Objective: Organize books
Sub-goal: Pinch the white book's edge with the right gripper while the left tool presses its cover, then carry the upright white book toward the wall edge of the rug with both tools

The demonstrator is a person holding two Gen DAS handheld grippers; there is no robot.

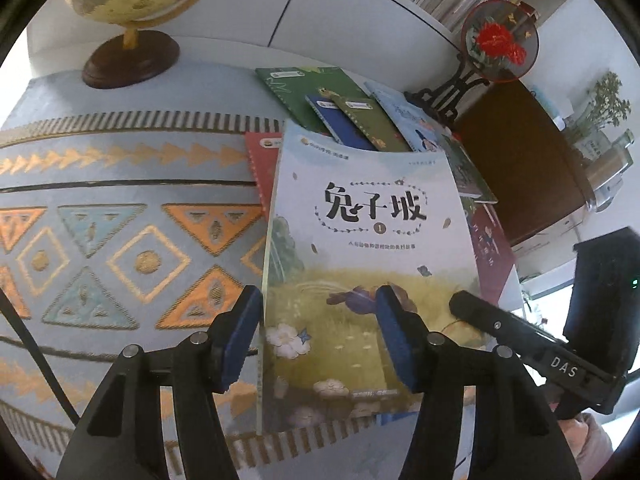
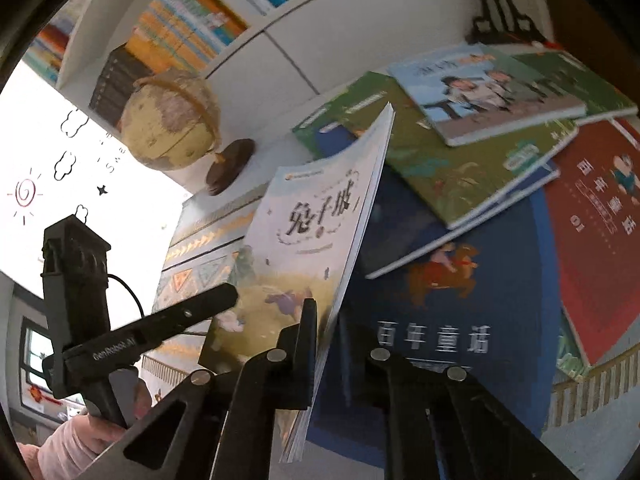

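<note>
On the patterned surface [image 1: 120, 184], the scattered book pile [image 2: 480, 184] remains unsorted. Only 1 pale-covered book [image 1: 368, 248] is lifted, tilted on edge: right tongs [image 2: 328, 320] clamped on it, left tongs [image 1: 318, 336] apart beside it.

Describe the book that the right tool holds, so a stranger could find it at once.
On the patterned tablecloth, in front of the globe, books lie in a heap. One pale book stands tilted on its edge, in the right tool. Only its cover shows a yellow meadow under black title characters.
</note>
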